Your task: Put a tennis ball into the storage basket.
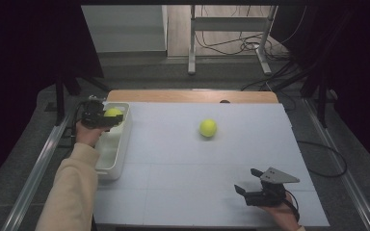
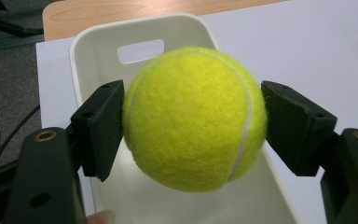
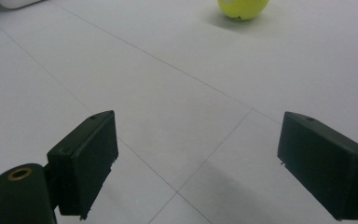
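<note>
The left gripper point(image 2: 193, 121) is clamped across the middle of a fuzzy yellow-green felt tennis ball point(image 2: 195, 119), held above the open white plastic bin point(image 2: 93, 51) just beneath its jaws; the right gripper point(image 3: 198, 163) stands wide and empty, a second yellow-green tennis ball point(image 3: 242, 7) well ahead of it on the white tabletop point(image 3: 168, 93). I judge the ball light, springy and grippy; hold it across its widest part

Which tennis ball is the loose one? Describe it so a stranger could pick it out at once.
Start at the white table. Near the middle of its far half a yellow-green tennis ball lies alone on the bare surface. Unlike the other ball, clamped in the left gripper over the white bin, nothing touches it.
</note>
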`<state>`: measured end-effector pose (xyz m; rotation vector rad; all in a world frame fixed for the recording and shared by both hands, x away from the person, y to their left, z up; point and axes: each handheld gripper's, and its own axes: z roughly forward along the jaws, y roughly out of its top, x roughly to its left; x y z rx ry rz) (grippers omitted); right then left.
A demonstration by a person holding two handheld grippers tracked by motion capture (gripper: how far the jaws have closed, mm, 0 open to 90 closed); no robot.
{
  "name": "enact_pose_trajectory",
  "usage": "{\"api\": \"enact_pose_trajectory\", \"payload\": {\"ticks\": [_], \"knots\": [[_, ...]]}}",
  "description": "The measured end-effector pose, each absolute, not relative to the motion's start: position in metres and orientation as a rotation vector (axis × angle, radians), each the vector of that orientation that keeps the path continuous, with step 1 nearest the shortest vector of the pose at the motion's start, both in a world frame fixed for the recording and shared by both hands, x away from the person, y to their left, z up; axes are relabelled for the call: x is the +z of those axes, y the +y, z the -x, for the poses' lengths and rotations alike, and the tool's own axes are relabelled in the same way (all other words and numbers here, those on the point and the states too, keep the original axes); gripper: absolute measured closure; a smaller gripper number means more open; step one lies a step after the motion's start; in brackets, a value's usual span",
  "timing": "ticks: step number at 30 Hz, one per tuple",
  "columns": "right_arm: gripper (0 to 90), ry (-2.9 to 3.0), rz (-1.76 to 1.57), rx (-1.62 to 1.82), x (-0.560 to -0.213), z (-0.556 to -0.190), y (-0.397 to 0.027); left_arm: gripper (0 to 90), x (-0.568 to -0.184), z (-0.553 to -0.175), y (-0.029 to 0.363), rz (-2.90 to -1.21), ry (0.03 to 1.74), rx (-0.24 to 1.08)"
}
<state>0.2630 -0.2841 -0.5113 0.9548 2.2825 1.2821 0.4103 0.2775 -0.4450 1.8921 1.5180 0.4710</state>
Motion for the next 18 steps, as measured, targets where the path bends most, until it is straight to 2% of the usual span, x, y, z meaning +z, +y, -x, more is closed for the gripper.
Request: {"api": "enact_pose_trajectory", "payload": {"ticks": [13, 15, 18], "knots": [[12.8, 2.28, -0.959, 1.278, -0.5113, -0.2631, -0.2842, 24.8, -0.4429, -0.409, 0.2761, -1.884, 1.508, 0.507], [12.8, 2.28, -0.96, 1.278, -0.5112, -0.2631, -0.2842, 18.1, -0.4401, -0.4078, 0.2757, -1.865, 1.5, 0.517], [12.8, 2.279, -0.96, 1.278, -0.5112, -0.2631, -0.2841, 14.5, -0.435, -0.4053, 0.2739, -1.835, 1.482, 0.505]]}}
